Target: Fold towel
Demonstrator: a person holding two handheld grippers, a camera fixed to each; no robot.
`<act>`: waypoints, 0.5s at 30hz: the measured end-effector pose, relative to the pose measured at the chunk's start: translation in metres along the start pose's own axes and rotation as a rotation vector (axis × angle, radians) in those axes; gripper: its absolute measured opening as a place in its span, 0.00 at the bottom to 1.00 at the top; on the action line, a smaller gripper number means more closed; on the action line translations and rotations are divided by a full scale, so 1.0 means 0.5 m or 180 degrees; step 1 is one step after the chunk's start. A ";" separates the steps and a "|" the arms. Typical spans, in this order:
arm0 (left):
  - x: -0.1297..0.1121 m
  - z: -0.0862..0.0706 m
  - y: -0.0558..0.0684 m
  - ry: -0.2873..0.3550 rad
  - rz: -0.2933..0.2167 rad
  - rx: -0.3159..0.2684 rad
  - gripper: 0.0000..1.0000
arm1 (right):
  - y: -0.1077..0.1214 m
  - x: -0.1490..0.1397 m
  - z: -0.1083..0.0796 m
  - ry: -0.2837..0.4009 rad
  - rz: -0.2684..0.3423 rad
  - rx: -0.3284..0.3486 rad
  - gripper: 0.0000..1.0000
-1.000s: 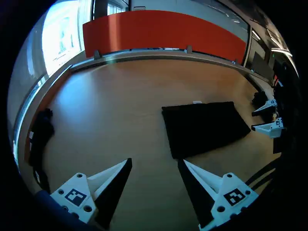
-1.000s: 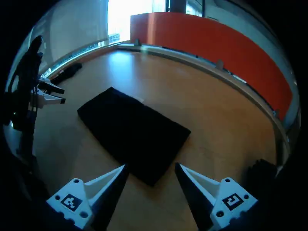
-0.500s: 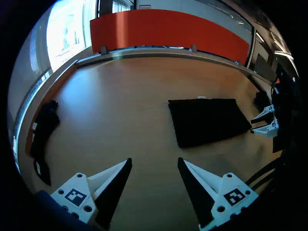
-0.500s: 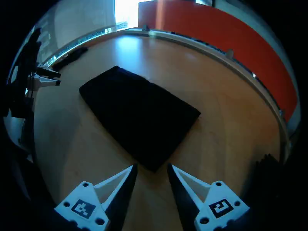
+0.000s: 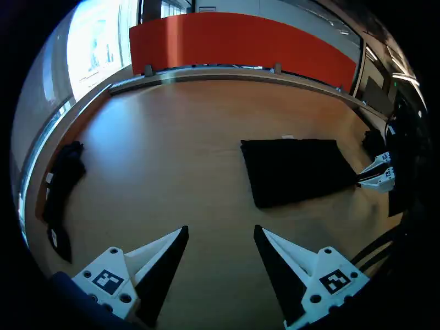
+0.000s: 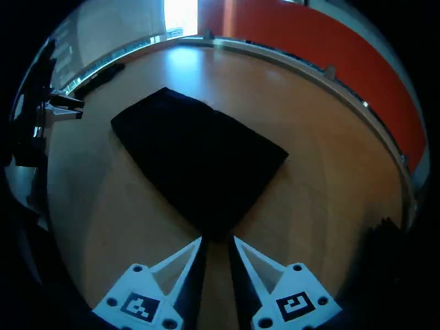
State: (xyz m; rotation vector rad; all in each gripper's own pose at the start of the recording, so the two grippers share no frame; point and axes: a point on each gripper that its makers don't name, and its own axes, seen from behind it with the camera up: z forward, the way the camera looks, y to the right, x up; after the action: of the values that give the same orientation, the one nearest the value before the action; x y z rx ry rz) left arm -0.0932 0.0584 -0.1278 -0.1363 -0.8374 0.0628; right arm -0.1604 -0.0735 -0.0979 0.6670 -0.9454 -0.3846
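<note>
On the wooden tabletop [image 6: 330,181] the black towel [image 6: 198,159] lies flat as a folded rectangle, turned so that one corner points straight at the right claw [image 6: 216,240]. That claw is narrow, with only a slim slit between its fingers, and the towel's near corner sits right at the fingertips. Whether the fingers already press the cloth cannot be told from here. From that corner the towel's long edge runs away and to the left, toward the far corner near the other claw, while the short edge runs off to the right.

The left claw [image 5: 220,227] stands wide open over bare wood, with the towel ahead of it and off to its right, well apart from its tips. The right claw is plainly the nearer of the two.

The coming move likely turns on this: the corner lies dead ahead of the right claw and on its line, so a pinch there needs almost no sideways shift. The left claw would have to travel rightward to reach its own corner before any fold could be carried across the long axis.
</note>
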 end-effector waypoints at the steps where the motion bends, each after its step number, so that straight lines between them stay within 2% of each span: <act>1: 0.000 0.000 0.000 -0.0001 0.0000 -0.0001 0.88 | 0.000 -0.001 0.000 -0.0004 -0.0012 0.0003 0.23; 7: -0.001 0.000 0.000 -0.0006 0.0001 -0.0001 0.88 | -0.003 0.001 0.002 0.0013 -0.0080 -0.0007 0.07; 15: 0.000 0.001 0.001 -0.0006 0.0003 -0.0006 0.88 | -0.002 0.018 0.002 0.0087 -0.0123 -0.0048 0.04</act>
State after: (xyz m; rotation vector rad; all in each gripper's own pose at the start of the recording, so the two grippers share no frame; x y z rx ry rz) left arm -0.0938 0.0588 -0.1274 -0.1384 -0.8392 0.0630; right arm -0.1566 -0.0798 -0.0925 0.6760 -0.9038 -0.4156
